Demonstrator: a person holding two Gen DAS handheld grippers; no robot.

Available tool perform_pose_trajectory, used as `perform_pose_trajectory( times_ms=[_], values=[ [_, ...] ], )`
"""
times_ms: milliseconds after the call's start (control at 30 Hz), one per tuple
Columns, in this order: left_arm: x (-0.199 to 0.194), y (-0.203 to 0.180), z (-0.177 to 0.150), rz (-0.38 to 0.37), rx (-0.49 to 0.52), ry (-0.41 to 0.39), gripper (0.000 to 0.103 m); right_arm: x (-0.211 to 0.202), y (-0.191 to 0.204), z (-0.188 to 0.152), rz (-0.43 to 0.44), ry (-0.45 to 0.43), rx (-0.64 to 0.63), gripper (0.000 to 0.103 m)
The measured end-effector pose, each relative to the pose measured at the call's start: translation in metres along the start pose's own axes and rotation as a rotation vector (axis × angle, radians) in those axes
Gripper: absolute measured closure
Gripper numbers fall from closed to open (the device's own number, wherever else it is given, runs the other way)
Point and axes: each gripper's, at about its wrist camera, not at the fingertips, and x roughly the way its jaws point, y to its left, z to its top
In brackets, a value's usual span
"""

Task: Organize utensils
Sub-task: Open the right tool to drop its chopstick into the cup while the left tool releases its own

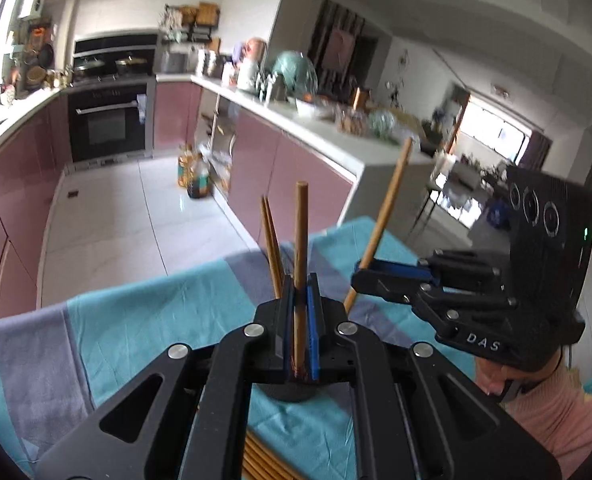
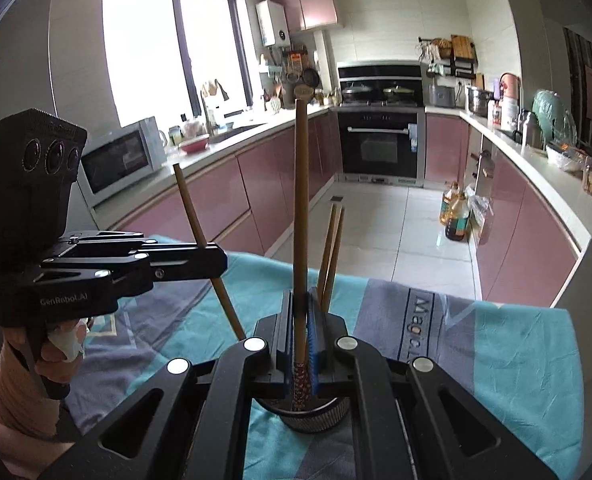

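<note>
Each gripper holds one wooden chopstick upright over a black mesh holder cup. In the left wrist view my left gripper (image 1: 300, 292) is shut on a chopstick (image 1: 301, 240), its lower end in the cup (image 1: 292, 392). My right gripper (image 1: 361, 276) is to the right, shut on a slanted chopstick (image 1: 387, 208). Two more chopsticks (image 1: 272, 244) stand in the cup. In the right wrist view my right gripper (image 2: 300, 312) is shut on a chopstick (image 2: 300, 200) over the cup (image 2: 311, 414). My left gripper (image 2: 216, 258) grips its slanted chopstick (image 2: 200, 232).
The cup stands on a table with a teal and grey cloth (image 2: 495, 344). More loose chopsticks (image 1: 264, 460) lie on the cloth below my left gripper. Pink kitchen cabinets (image 2: 216, 208), an oven (image 2: 379, 140) and a tiled floor (image 2: 399, 224) lie beyond the table's far edge.
</note>
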Motion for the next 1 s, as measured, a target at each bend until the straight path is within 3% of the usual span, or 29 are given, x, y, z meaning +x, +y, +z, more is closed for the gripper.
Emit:
perform_pose_trajectory(
  times_ms=[200, 367, 600, 833, 933, 1000],
  values=[
    [0.029, 0.016, -0.012, 0.0, -0.019, 0.077, 0.096, 0.024, -0.002, -0.007, 0.007, 0.09, 0.01, 0.097],
    [0.042, 0.027, -0.008, 0.009, -0.032, 0.091, 0.096, 0.041, -0.007, -0.008, 0.003, 0.129, 0.036, 0.097],
    [0.066, 0.035, 0.004, 0.038, -0.036, 0.123, 0.095, 0.054, -0.016, -0.007, -0.013, 0.144, 0.08, 0.096],
    [0.09, 0.044, -0.003, 0.045, -0.074, 0.15, 0.09, 0.052, -0.017, -0.009, -0.03, 0.128, 0.099, 0.095],
    [0.083, 0.045, -0.009, 0.046, -0.085, 0.12, 0.084, 0.044, -0.017, -0.009, -0.035, 0.1, 0.101, 0.084],
    [0.073, 0.043, -0.013, 0.063, -0.081, 0.082, 0.076, 0.036, -0.015, -0.011, -0.032, 0.071, 0.102, 0.069]
  ],
)
